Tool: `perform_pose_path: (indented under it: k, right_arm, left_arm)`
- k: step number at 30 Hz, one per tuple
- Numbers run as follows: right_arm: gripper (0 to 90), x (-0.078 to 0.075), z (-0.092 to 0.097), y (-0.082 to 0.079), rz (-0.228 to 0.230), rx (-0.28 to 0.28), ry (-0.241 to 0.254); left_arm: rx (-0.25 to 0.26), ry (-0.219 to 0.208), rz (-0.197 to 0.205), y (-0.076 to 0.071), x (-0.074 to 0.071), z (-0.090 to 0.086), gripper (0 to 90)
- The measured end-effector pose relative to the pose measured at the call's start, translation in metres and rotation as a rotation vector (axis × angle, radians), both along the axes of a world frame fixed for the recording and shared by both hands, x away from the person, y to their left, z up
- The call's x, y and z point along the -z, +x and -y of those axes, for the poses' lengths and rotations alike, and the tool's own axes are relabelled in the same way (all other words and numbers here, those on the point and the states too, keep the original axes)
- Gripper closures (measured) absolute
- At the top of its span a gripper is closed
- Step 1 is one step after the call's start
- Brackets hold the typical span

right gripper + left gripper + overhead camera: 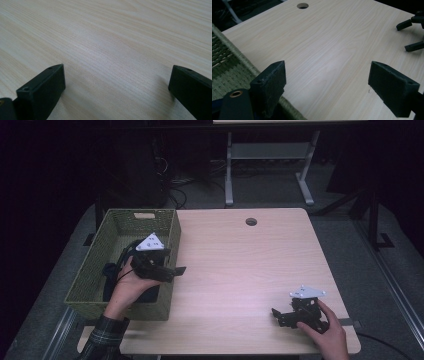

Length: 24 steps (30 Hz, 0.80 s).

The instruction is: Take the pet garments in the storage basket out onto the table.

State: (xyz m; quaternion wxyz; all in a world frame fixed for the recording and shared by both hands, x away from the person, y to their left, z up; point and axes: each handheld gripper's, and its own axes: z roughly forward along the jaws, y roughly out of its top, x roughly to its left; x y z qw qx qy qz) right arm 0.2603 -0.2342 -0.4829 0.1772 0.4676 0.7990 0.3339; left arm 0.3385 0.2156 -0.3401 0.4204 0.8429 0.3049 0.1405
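A green woven basket (122, 227) stands on the left part of a light wooden table (240, 270). My left gripper (175, 271) is held over the basket's right wall, jaws pointing right over the table. In the left gripper view it (329, 75) is open wide with bare wood between the jaws, and the basket rim (237, 58) runs under its left jaw. My right gripper (276, 316) rests low near the table's front right corner. In the right gripper view it (116, 80) is open and holds nothing. Something dark (107, 270) lies inside the basket under the hand; I cannot tell what.
A round cable hole (251, 221) is near the table's far edge, also seen as the hole (302, 5) in the left gripper view. The right gripper's jaws (412, 25) appear far off in that view. Another desk's white legs (229, 170) stand behind.
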Motion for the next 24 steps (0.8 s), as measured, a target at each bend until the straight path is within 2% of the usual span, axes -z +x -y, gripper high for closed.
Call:
perform_pose_path:
  k: [11, 16, 24]
  right_arm:
    - [0.5, 0.000, 0.000, 0.000, 0.000, 0.001, 0.000]
    - [0.5, 0.000, 0.000, 0.000, 0.000, 0.000, 0.001]
    - [0.5, 0.000, 0.000, 0.000, -0.001, 0.001, 0.001]
  left_arm:
    - [-0.060, 0.008, 0.005, 0.005, -0.004, -0.028, 15.9]
    - [-0.118, 0.020, 0.016, 0.009, -0.004, -0.047, 17.4]
    - [-0.167, 0.032, 0.023, 0.010, -0.003, -0.070, 20.6]
